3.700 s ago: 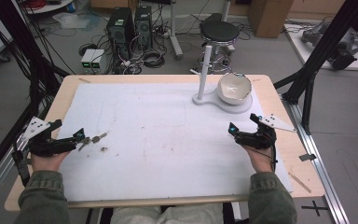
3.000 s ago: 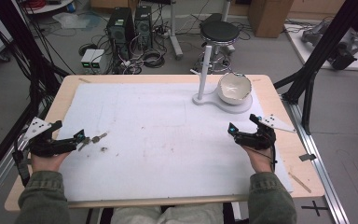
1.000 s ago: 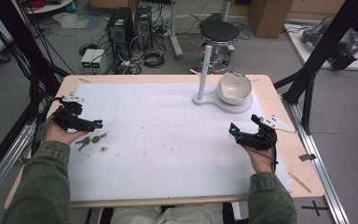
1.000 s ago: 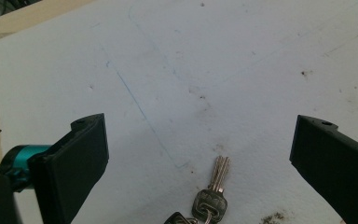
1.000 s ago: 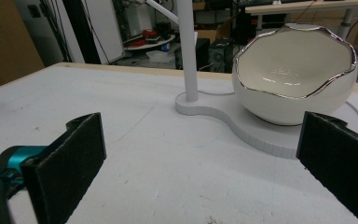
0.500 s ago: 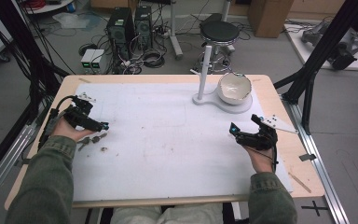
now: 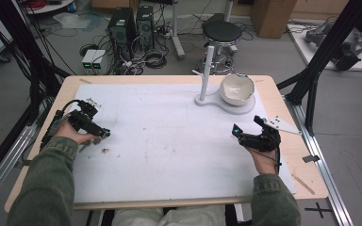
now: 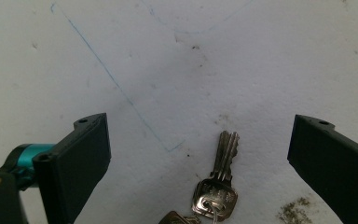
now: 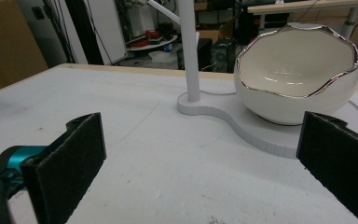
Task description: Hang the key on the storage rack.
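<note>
- Left gripper [image 8: 200, 154]: jaws spread wide, pointed steeply down at the mat. Nothing is held, and neither jaw touches anything.
- Keys [image 8: 216, 189]: a small bunch lies flat on the mat between the left jaws, nearer the right-hand jaw in the left gripper view. One silver key points its blade away from the camera; a second key head shows at the lower edge, joined to the first by a ring.
- In the high view the left gripper [image 7: 104, 134] sits over the left part of the mat, with the keys hidden under it. A small dark speck lies on the mat just beside it.
- Right gripper [image 9: 200, 154]: jaws equally wide, empty, held low over the mat and aimed at the white bowl [image 9: 296, 74]. In the high view it [image 7: 238, 133] rests at the right side, well apart from the left gripper.
- Surface: a white mat [image 7: 169, 141] covers most of a wooden table [image 7: 283, 99]. It bears faint blue pen lines and some dirt marks.
- The bowl, silver-rimmed, stands on a flat white base [image 9: 242, 126] with an upright white post [image 7: 207, 73], at the far right of the mat.
- Room: computer towers [image 7: 132, 23], loose cables and a stool [image 7: 222, 32] stand on the floor beyond the table; black frame struts flank both sides.
- Open room: the mat's middle, between the two grippers, is bare. The left gripper works near the mat's left edge.
</note>
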Action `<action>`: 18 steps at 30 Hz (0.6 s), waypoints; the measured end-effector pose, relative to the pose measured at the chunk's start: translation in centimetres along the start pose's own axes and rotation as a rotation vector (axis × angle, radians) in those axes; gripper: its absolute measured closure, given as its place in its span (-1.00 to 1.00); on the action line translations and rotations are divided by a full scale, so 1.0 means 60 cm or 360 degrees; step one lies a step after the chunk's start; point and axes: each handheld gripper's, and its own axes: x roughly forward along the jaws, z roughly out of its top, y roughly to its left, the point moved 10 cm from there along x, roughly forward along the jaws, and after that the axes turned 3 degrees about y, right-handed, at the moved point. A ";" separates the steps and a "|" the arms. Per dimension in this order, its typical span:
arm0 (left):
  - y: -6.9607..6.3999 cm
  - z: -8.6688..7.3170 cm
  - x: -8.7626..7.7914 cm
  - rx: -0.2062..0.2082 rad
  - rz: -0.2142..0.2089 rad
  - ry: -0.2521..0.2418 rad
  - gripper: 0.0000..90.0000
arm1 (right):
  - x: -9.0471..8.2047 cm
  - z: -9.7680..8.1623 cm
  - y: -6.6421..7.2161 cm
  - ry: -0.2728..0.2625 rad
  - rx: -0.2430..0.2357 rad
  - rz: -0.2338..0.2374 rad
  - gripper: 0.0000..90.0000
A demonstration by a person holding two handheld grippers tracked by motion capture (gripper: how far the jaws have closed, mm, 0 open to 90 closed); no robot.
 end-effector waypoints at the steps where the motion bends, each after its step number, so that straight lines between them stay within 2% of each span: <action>1: -0.001 -0.003 0.001 0.0005 -0.0008 0.0022 -0.86 | 0.000 0.000 -0.001 -0.0001 0.0000 -0.0002 -0.99; 8: -0.007 -0.011 0.006 0.0014 -0.0055 0.0078 -0.79 | 0.001 -0.001 0.001 0.0006 -0.0002 0.0012 -0.99; 12: -0.008 -0.015 0.008 0.0042 -0.0063 0.0100 -0.62 | 0.001 -0.003 0.000 0.0015 0.0004 0.0008 -0.99; 13: -0.011 -0.019 0.010 0.0054 -0.0085 0.0121 -0.55 | 0.001 -0.003 0.000 0.0016 0.0006 0.0009 -0.99; 15: -0.011 -0.021 0.011 0.0065 -0.0083 0.0136 -0.41 | 0.001 -0.004 -0.001 0.0018 0.0008 0.0006 -0.99; 18: -0.010 -0.025 0.014 0.0068 -0.0066 0.0168 -0.33 | 0.001 -0.004 0.000 0.0020 0.0012 0.0009 -0.99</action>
